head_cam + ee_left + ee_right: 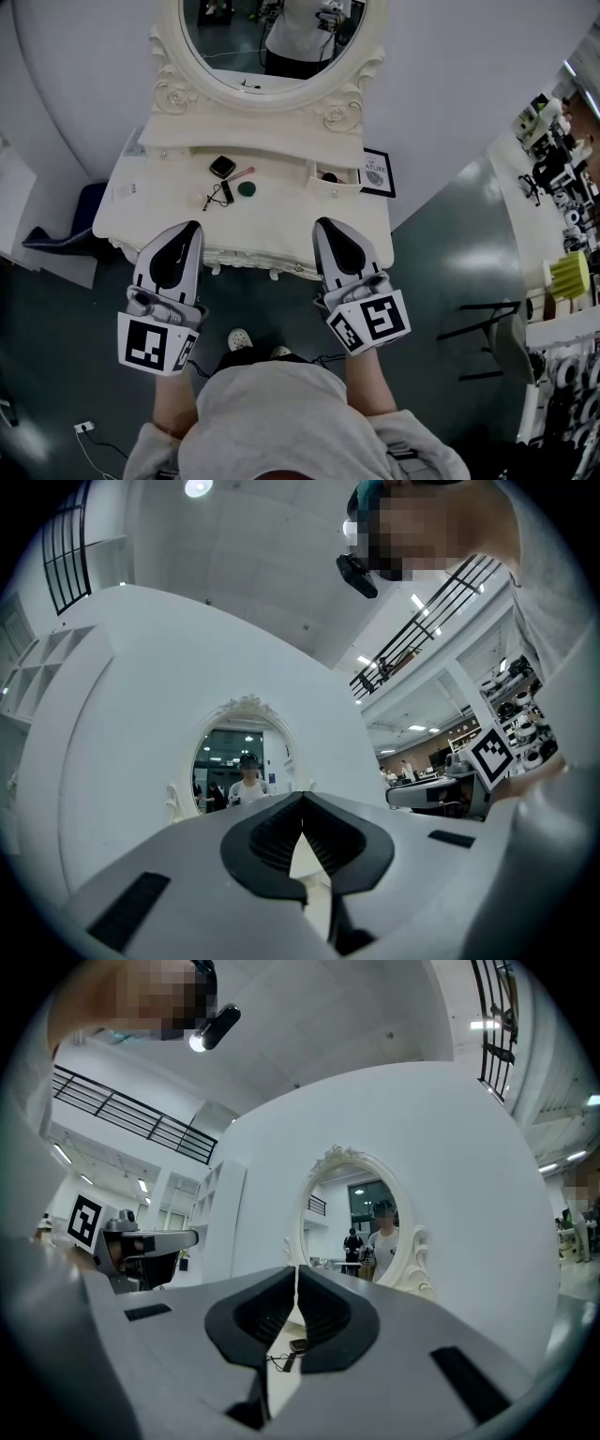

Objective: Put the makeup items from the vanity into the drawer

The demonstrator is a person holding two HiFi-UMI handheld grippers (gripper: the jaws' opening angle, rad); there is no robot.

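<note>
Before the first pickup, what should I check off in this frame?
1. Left gripper empty: ok, jaws together on nothing.
2. Right gripper empty: ok, same.
3. Jaws open for a grasp: not ok, both shut.
4. Items on the vanity: ok; a black compact, green disc and pink stick lie there.
5. Drawer open: ok, it looks pulled out at the right.
6. Room in the drawer: cannot tell.

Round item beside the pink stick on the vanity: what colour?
The round item is dark green, best seen in the head view.
</note>
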